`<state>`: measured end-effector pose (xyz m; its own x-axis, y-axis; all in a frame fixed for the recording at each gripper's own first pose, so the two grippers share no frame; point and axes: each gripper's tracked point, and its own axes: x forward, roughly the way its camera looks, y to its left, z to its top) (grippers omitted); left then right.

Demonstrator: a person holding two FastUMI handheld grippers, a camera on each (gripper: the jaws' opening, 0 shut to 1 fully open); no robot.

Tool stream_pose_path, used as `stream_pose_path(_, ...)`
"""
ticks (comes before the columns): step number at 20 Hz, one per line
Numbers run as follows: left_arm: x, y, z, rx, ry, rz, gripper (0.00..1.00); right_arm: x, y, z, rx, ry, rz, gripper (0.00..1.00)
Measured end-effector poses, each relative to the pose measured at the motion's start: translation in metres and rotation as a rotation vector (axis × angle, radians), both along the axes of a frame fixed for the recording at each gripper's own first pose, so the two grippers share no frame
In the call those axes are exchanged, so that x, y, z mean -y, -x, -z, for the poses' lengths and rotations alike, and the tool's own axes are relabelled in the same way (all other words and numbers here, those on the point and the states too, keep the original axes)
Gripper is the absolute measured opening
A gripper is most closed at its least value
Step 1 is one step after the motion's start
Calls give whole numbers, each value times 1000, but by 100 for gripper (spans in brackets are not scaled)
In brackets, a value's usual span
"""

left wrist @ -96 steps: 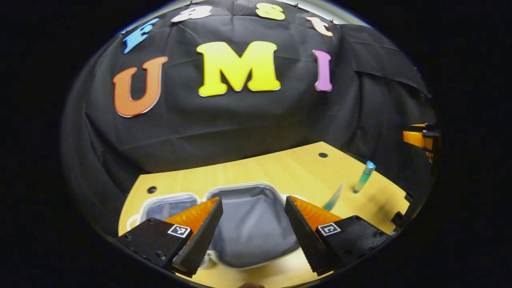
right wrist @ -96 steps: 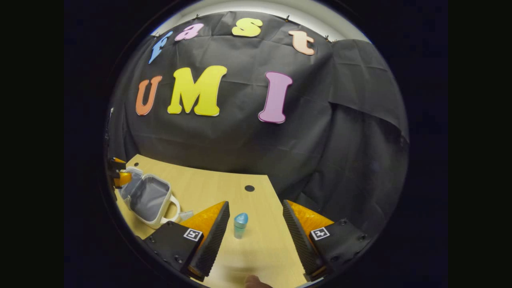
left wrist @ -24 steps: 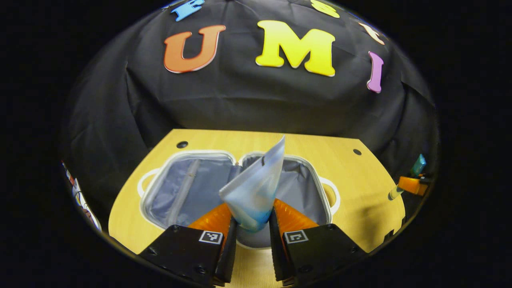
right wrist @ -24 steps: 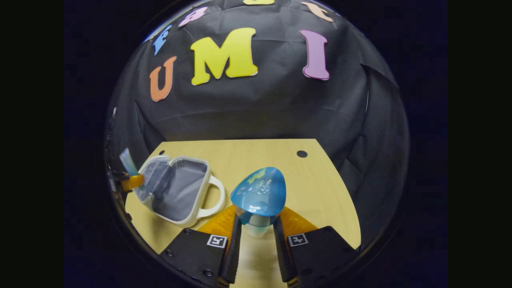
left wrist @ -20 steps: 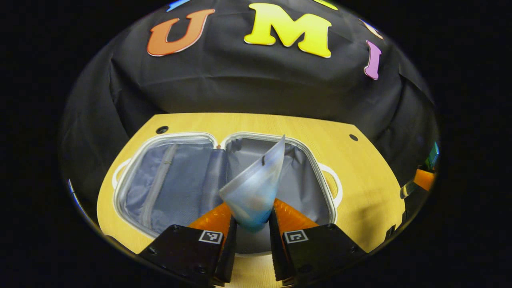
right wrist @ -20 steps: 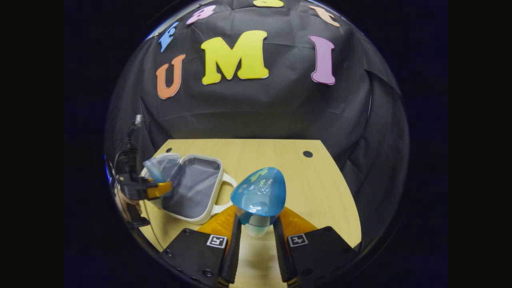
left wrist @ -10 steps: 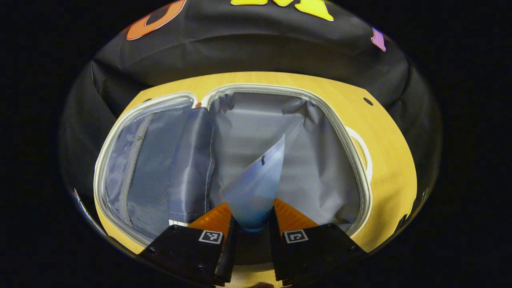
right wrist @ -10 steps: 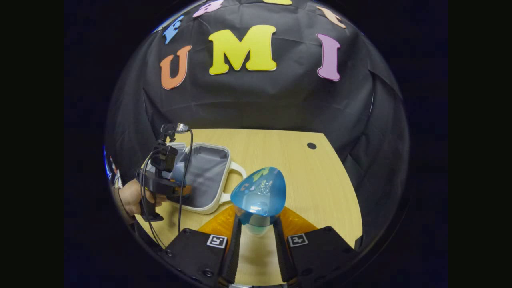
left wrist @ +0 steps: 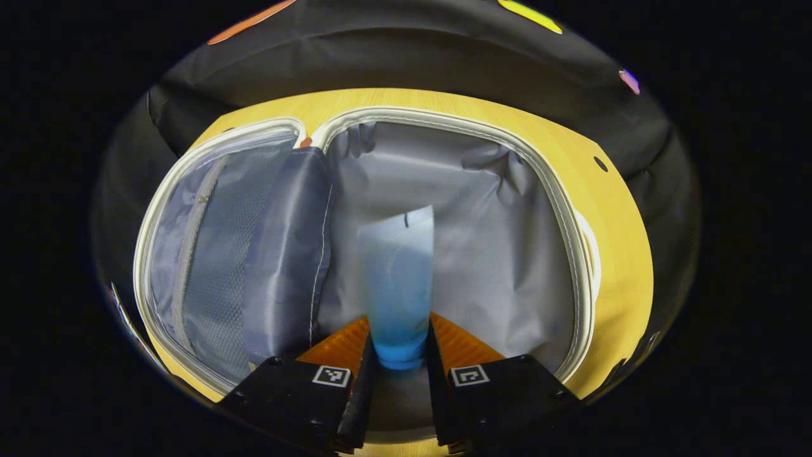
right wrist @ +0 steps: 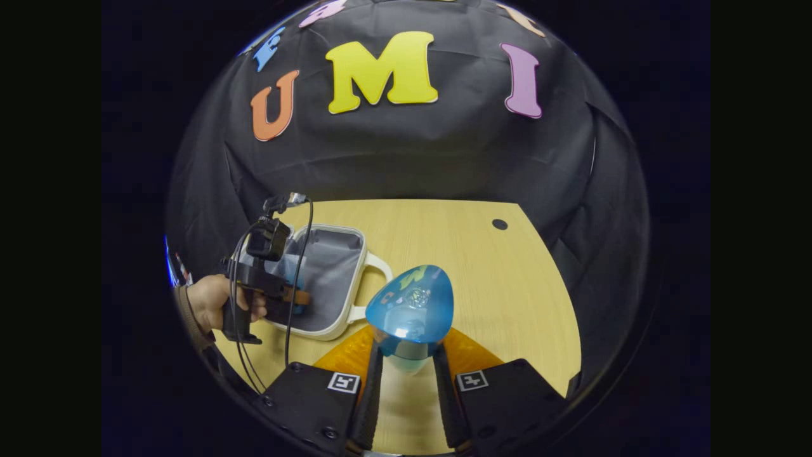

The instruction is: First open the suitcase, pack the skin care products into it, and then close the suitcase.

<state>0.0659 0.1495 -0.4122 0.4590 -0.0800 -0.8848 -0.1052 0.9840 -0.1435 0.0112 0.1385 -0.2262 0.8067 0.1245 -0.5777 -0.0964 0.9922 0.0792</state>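
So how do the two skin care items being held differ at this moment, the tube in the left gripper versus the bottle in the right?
The tube is flat-ended, pale and fading to blue near the left gripper; the bottle shows a glossy, rounded blue cap. The tube is down over the grey lining of the open suitcase; the bottle is above the bare wooden table, beside the suitcase. Shared: each is pinched between its gripper's fingers, the bottle by the right gripper.

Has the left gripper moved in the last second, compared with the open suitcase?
Yes. In the right gripper view the left gripper has come forward over the grey-lined white suitcase.
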Motion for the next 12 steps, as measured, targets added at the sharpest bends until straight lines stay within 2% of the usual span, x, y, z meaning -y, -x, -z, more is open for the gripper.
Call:
stream_pose_path(2,0,-2,2,0,-13,7,43,3,-1,0,-1,-2,0,38)
stream_pose_path(6,4,-4,1,-2,-18,10,44,6,-6,-6,7,-7,-5,36)
stream_pose_path(8,6,-1,-5,9,-9,-4,49,-1,-13,-12,19,-12,-19,38)
stream_pose_path(9,10,2,-13,28,9,-10,70,-4,-16,-16,25,-12,-25,38)
stream_pose_path(11,12,10,-39,83,25,-15,88,-15,-25,-21,25,-10,-36,38)
stream_pose_path(12,10,13,-53,119,16,-12,91,-23,-30,-23,20,-15,-45,39)
